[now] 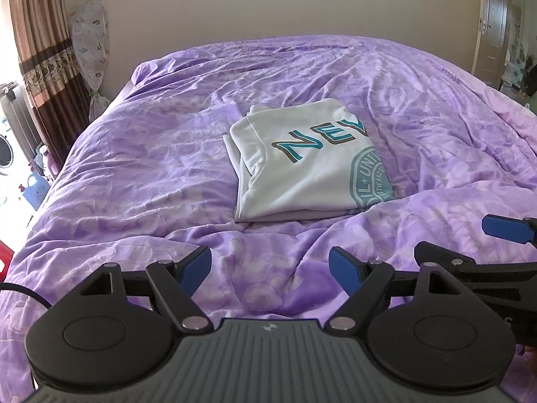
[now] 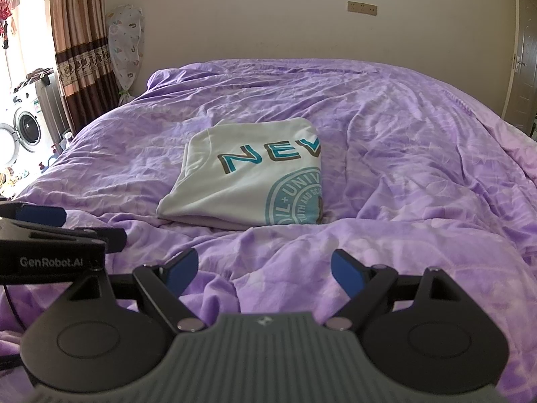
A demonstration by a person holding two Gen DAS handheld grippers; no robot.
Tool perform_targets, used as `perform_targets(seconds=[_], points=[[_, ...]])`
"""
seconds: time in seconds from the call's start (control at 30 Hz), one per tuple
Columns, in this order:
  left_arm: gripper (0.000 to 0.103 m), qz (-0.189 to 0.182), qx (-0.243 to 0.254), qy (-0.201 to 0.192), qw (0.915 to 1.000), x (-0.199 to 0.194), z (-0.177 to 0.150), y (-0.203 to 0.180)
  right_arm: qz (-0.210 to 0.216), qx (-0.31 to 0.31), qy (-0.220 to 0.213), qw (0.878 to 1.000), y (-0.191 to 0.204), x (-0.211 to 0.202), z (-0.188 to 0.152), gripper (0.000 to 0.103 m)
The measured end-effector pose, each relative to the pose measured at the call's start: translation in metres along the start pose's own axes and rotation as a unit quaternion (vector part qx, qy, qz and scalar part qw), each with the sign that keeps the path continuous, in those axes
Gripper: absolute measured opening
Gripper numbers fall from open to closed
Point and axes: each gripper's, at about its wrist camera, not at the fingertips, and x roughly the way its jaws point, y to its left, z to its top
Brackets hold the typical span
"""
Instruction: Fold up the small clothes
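A white T-shirt (image 1: 302,164) with teal "NEV" lettering and a round teal emblem lies folded into a rectangle on the purple bedspread (image 1: 151,174). It also shows in the right wrist view (image 2: 248,184). My left gripper (image 1: 270,268) is open and empty, held above the bedspread short of the shirt's near edge. My right gripper (image 2: 265,268) is open and empty, also short of the shirt. The right gripper shows at the right edge of the left wrist view (image 1: 470,245); the left gripper shows at the left edge of the right wrist view (image 2: 63,225).
The bed (image 2: 419,168) fills most of both views and its cover is wrinkled. A brown curtain (image 2: 80,40) and a washing machine (image 2: 25,127) stand at the left. A door (image 1: 493,23) is at the right. A wall stands behind the bed.
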Motion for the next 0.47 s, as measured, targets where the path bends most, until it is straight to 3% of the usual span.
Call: perform_targets(seconds=[0.47], points=[[0.088, 0.001, -0.002, 0.001, 1.0000, -0.0001, -0.0007, -0.0022, 0.000, -0.001, 0.002, 1.000, 0.0024, 0.0003, -0.0003, 0.082]])
